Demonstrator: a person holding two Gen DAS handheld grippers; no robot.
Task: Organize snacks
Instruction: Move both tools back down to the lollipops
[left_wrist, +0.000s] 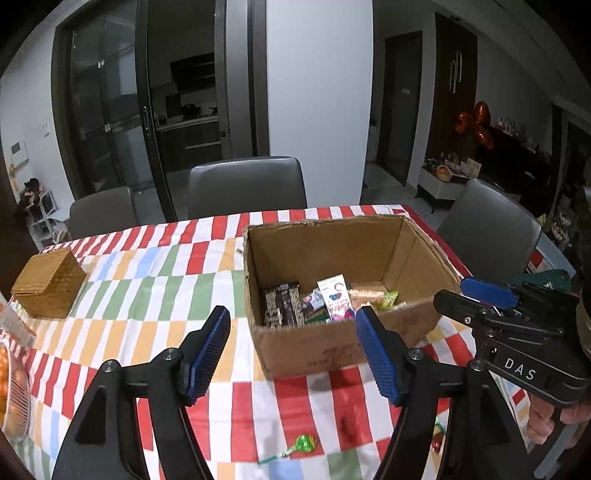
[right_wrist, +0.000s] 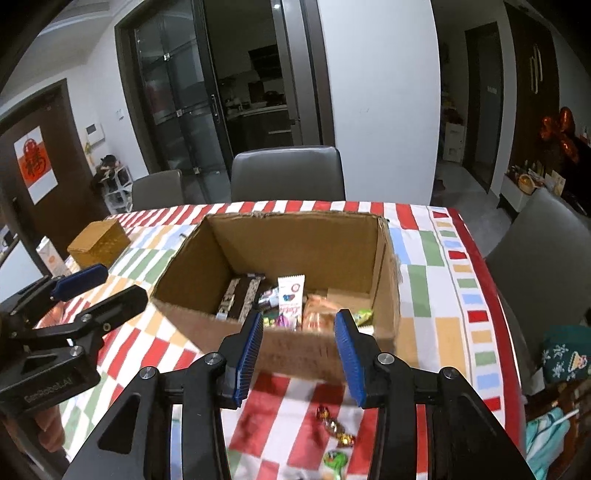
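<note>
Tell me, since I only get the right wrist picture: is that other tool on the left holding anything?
Observer: No. The left gripper has its jaws open with nothing between them, in front of the cardboard box.
Operator: Is there any food out past that woven box?
Observer: Yes, what look like oranges in a mesh bowl at the table's left edge, nearer to us than the woven box.
Operator: The green sweet at the bottom is cut off. What is it?
Observer: A green lollipop; its stick lies flat on the tablecloth, pointing left in the left wrist view.
</note>
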